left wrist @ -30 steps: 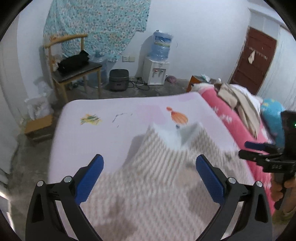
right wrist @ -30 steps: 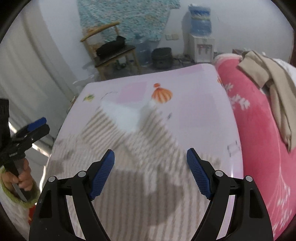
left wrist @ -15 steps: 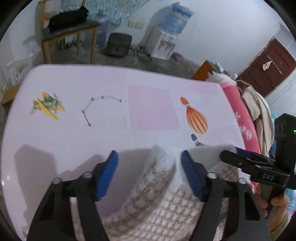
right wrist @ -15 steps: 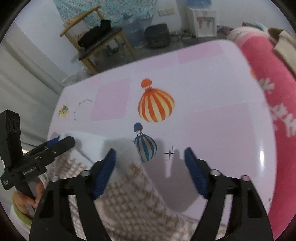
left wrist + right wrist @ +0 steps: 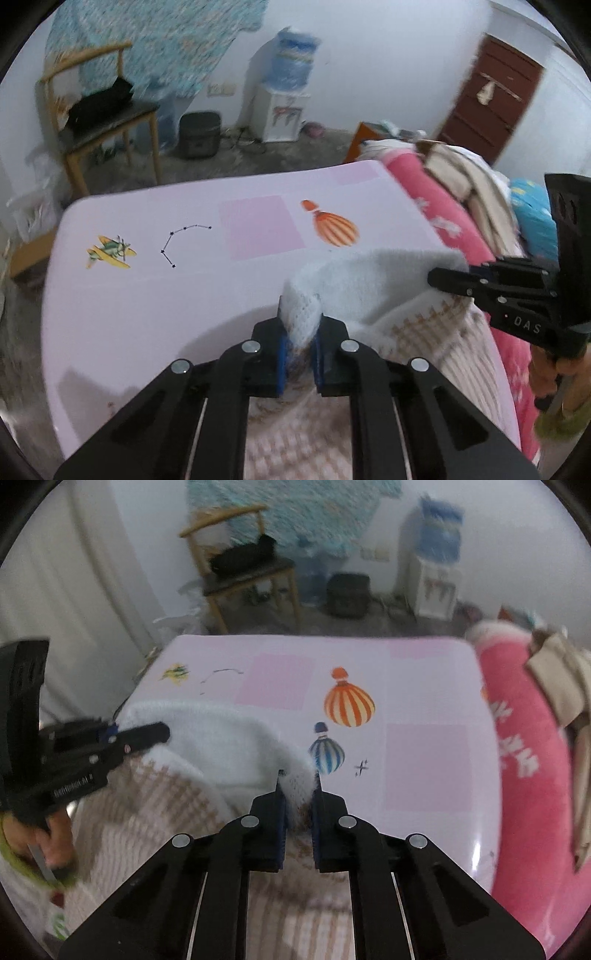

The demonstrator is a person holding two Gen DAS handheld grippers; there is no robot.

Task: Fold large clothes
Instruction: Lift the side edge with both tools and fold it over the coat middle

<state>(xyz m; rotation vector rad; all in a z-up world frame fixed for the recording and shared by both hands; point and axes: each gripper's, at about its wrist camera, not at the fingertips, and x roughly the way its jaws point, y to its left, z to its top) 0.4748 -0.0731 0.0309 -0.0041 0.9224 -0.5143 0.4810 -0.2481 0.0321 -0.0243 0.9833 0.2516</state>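
A large brown-and-white knitted garment (image 5: 436, 332) with a white band along its far edge (image 5: 369, 280) lies on the pink printed bed sheet (image 5: 147, 295). My left gripper (image 5: 300, 321) is shut on the left end of that white band, which bunches up between the blue pads. In the right wrist view the same garment (image 5: 221, 746) fills the lower left. My right gripper (image 5: 298, 790) has its jaws closing on the right end of the band, with fabric pinched between them. Each gripper also shows in the other's view: the right gripper (image 5: 448, 275) and the left gripper (image 5: 147, 734).
A pink blanket (image 5: 443, 206) with beige clothes piled on it (image 5: 472, 181) runs along the bed's right side. Beyond the bed stand a wooden chair (image 5: 103, 122), a dark cooker (image 5: 199, 134) and a water dispenser (image 5: 284, 107). The far half of the sheet lies bare.
Both grippers went from wide open over the garment to its far white edge and closed on it. The band now stands raised between them.
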